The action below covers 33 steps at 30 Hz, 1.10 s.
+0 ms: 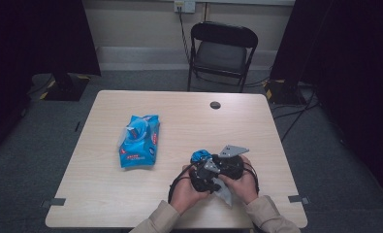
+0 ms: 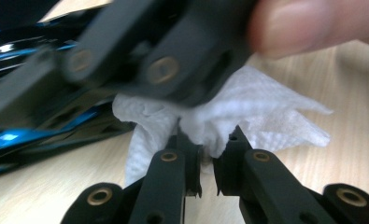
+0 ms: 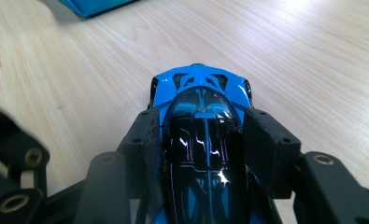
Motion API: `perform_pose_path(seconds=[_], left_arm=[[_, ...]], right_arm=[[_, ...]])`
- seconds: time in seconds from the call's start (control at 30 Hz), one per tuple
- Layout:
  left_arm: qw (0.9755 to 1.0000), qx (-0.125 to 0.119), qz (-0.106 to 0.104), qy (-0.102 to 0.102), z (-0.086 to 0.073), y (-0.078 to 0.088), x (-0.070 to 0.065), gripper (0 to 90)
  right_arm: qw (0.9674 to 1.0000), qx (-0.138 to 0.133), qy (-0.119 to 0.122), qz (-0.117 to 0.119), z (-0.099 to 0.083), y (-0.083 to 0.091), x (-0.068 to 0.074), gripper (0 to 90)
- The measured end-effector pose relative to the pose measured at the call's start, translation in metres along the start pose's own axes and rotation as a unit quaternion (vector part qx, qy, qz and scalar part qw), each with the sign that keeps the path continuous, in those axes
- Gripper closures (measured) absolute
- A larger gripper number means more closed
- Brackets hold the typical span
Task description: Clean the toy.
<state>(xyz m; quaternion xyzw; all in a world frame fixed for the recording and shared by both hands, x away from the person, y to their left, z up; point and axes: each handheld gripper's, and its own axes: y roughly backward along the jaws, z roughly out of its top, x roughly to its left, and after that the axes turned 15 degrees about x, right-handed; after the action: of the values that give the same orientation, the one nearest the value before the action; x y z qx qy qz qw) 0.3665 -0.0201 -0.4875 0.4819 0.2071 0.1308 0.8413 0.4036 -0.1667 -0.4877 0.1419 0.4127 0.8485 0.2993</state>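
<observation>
A blue and black toy car (image 3: pixel 202 140) sits between the jaws of my right gripper (image 3: pixel 203 128), whose pads press on both its sides. My left gripper (image 2: pixel 208 142) is shut on a crumpled white wipe (image 2: pixel 247 109), held right under the right gripper's black linkage, with the car's glossy body (image 2: pixel 14 135) to its left. In the high view both hands meet near the table's front edge. There the car (image 1: pixel 200 156) pokes out to the upper left of the right gripper (image 1: pixel 207 160), and the wipe (image 1: pixel 224 192) hangs from the left gripper (image 1: pixel 216 186).
A blue pack of wet wipes (image 1: pixel 139 141) lies on the left half of the wooden table (image 1: pixel 131 204), its flap raised. A round cable hole (image 1: pixel 215 105) sits near the far edge. A black folding chair (image 1: pixel 220 53) stands behind the table.
</observation>
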Motion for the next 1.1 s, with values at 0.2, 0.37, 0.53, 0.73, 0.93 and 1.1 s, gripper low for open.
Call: perform_pose_path(seconds=[0.2,0.37,0.53,0.73,0.93,1.1], left_arm=[[0.9997,-0.005,-0.018,-0.016,0.007,-0.009,-0.009,82.4],[0.9997,-0.004,-0.017,-0.019,0.008,-0.008,-0.010,82.2],[0.9996,-0.010,-0.016,-0.019,0.007,-0.005,-0.010,81.7],[0.9995,-0.012,-0.014,-0.024,0.006,0.000,-0.009,81.2],[0.9992,-0.010,-0.014,-0.035,0.012,0.000,-0.012,80.5],[0.9987,-0.007,-0.018,-0.047,0.020,-0.007,-0.015,80.5]], right_arm=[[1.0000,-0.001,0.001,-0.001,0.000,0.000,0.000,47.7],[1.0000,-0.004,-0.003,0.002,-0.002,0.001,0.000,47.9],[0.9999,-0.005,-0.015,0.005,-0.004,0.004,-0.004,47.2],[0.9991,-0.023,-0.033,0.011,-0.008,0.016,-0.011,44.6],[0.9976,-0.036,-0.058,0.008,-0.017,0.038,-0.020,41.8],[0.9963,-0.042,-0.075,-0.001,-0.027,0.051,-0.025,42.0]])
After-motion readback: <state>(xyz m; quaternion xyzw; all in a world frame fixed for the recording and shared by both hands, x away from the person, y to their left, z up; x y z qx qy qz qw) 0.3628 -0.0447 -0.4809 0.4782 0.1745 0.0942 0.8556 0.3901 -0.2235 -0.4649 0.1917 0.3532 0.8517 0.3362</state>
